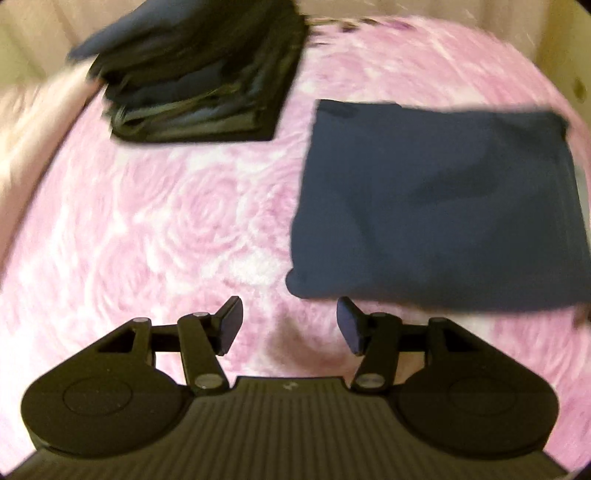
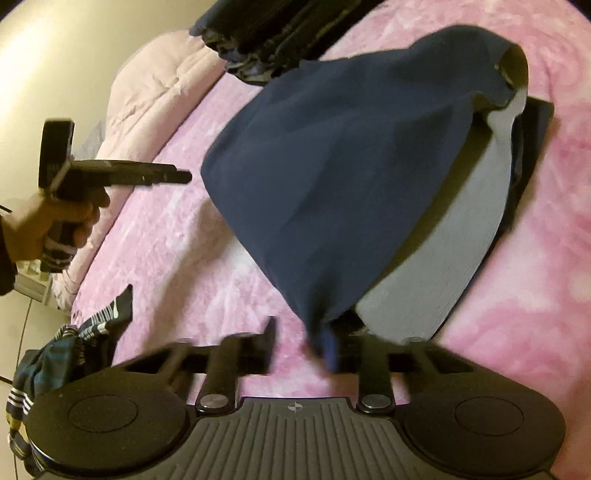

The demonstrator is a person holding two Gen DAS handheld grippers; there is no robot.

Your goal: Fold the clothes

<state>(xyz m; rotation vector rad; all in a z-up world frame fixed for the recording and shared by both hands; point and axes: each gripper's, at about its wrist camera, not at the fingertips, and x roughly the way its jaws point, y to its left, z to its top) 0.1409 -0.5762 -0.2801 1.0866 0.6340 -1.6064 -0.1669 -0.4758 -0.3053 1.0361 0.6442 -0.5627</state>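
A navy garment [image 1: 436,206] lies on the pink rose-patterned blanket [image 1: 166,221], to the right of my left gripper [image 1: 290,314], which is open and empty above the blanket. In the right wrist view the navy garment [image 2: 332,155] stands lifted like a tent, with a pale grey side [image 2: 461,221] showing beneath it. Its lowest corner hangs against the right finger of my right gripper [image 2: 301,338]. Pink blanket shows between that corner and the blurred left finger, so the jaws are open. The left gripper [image 2: 181,177] sits at the left, held by a hand [image 2: 48,225].
A stack of folded dark clothes [image 1: 199,74] sits at the far side of the bed, also seen as the stack [image 2: 280,29]. A striped dark garment [image 2: 74,343] lies crumpled at the bed's near left edge. A pale pink quilt [image 2: 155,85] runs along the left side.
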